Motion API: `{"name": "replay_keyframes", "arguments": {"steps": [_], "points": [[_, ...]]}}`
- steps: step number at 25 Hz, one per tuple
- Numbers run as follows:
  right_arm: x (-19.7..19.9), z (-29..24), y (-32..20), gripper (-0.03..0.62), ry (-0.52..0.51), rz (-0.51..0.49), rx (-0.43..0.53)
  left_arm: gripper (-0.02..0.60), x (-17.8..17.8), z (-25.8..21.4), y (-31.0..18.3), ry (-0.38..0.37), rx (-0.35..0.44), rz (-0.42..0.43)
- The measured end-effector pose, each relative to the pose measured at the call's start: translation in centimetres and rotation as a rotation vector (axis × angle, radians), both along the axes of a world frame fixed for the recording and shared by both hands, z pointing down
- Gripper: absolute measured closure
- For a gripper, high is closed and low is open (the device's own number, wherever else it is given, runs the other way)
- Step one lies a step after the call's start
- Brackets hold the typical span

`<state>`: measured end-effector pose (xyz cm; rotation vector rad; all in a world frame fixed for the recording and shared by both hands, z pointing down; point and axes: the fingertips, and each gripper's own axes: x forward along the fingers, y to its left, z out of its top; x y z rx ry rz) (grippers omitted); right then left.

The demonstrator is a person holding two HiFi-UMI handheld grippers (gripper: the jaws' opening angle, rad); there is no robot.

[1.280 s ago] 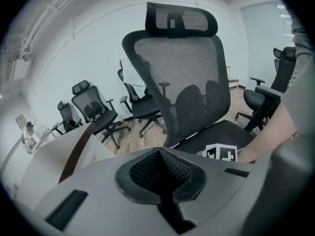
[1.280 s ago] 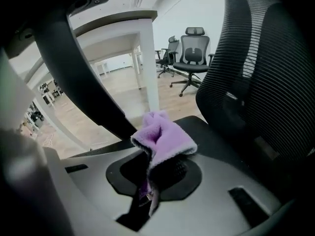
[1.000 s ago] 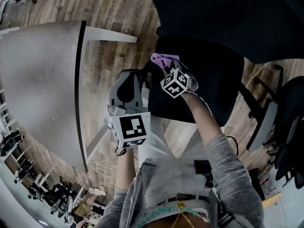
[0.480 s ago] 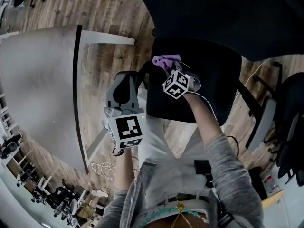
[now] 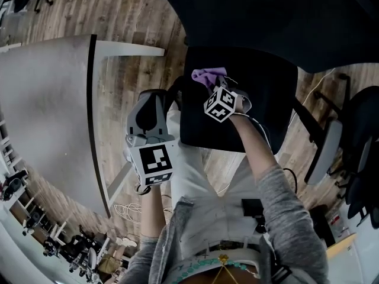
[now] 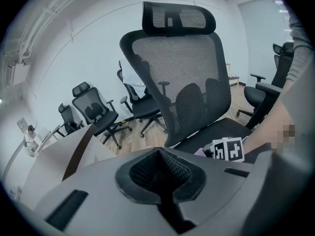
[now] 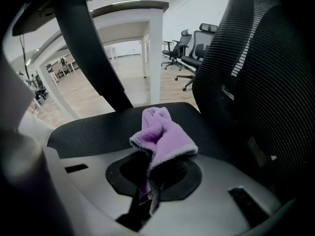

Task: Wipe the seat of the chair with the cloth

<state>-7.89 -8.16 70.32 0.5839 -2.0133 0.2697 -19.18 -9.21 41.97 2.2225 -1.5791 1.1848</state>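
My right gripper [image 7: 150, 183] pinches a fold of the cloth [image 7: 165, 134], probably soft and light, bunched at twelve o'clock; my left gripper [image 6: 165, 176] is clenched, empty.

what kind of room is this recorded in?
Probably an office or meeting room: several wheeled mesh office chairs, a big pale table, and a wood-look floor.

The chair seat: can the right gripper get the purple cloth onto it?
Probably yes. The right gripper, shut on the cloth, hangs right at the seat, and nothing lies between them.
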Motion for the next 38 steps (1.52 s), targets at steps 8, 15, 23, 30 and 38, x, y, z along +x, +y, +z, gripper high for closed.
{"name": "replay_keyframes", "arguments": {"steps": [8,15,23,30,38], "points": [[1.8,0.3,0.2,0.546,0.023,0.021,-0.007,0.58,0.1,-0.1,0.0,-0.006,0.001,0.001],[3.3,0.6,0.4,0.546,0.037,0.035,-0.005,0.58,0.3,-0.1,0.0,-0.007,0.002,0.003],[5.0,0.8,0.5,0.546,0.063,0.052,-0.012,0.58,0.2,-0.2,0.0,-0.008,0.002,0.001],[6.1,1.0,0.5,0.546,0.085,0.053,-0.01,0.58,0.2,-0.1,-0.1,-0.007,0.002,0.002],[8.0,1.1,0.6,0.546,0.111,0.066,-0.02,0.58,0.3,-0.2,-0.2,-0.018,0.005,0.005]]}}
